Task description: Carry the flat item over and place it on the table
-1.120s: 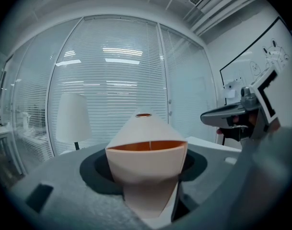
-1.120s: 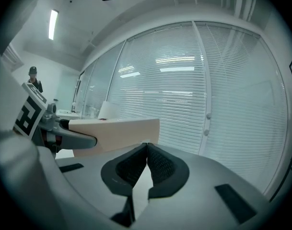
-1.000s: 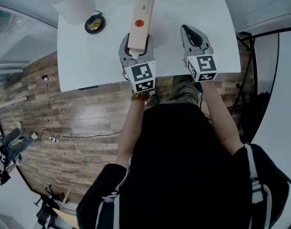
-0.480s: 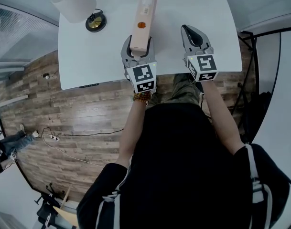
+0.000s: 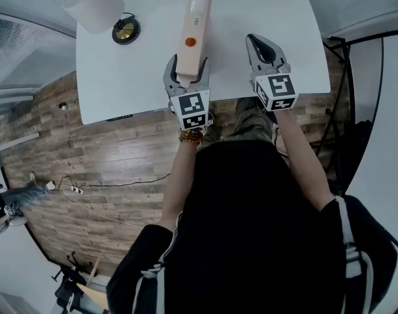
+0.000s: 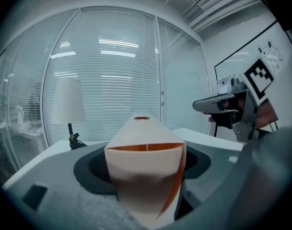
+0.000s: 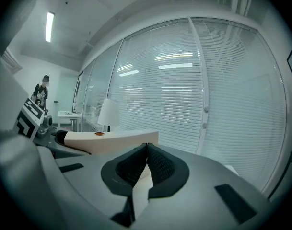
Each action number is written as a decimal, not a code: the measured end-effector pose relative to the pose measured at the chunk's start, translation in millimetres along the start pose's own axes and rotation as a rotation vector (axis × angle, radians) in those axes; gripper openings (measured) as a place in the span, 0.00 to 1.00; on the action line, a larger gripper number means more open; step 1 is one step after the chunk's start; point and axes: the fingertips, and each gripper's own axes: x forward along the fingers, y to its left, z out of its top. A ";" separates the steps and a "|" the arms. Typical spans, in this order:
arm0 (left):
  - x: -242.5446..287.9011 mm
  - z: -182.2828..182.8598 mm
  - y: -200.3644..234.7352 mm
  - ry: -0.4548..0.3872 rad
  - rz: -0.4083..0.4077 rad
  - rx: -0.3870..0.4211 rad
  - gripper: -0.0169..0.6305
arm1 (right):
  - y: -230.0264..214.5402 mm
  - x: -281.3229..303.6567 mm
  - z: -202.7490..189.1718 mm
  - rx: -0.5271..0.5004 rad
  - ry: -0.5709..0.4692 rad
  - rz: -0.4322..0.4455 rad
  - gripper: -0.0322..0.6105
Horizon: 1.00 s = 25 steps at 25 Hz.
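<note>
Left gripper (image 5: 185,70): jaws opening, flat item (image 5: 193,25) between them, pads apparently clear of it. Right gripper (image 5: 263,48), at its 3 o'clock: jaws together, empty. The flat item runs toward 12 o'clock over the table (image 5: 120,77).

Risk: its near end lies close to the table's near edge, so it may drop or slide off if not fully supported.

Count: two grippers, one flat item, one table, one lamp (image 5: 94,5) at 10 o'clock.

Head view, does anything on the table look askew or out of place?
Only the flat item: it runs slightly slanted to the table's edges, its far end near the far edge, its near end between the left gripper's opening fingers. The lamp stands upright, and nothing is spilled.
</note>
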 end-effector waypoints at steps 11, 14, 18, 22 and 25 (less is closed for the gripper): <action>-22.9 34.1 -6.0 -0.068 -0.013 0.100 0.56 | -8.0 -3.3 -8.3 0.010 0.011 -0.006 0.06; -29.0 25.4 6.3 -0.067 0.009 0.065 0.51 | -17.3 -6.3 -12.4 0.018 0.017 -0.026 0.06; -32.5 25.4 27.8 -0.080 0.030 -0.034 0.49 | -25.9 -9.7 -17.1 0.024 0.026 -0.049 0.06; -35.7 23.2 39.6 -0.072 0.035 -0.027 0.49 | -24.0 -9.7 -19.4 0.017 0.034 -0.047 0.06; -40.0 21.7 41.7 -0.075 0.028 -0.009 0.49 | -17.9 -10.2 -20.6 0.007 0.039 -0.032 0.06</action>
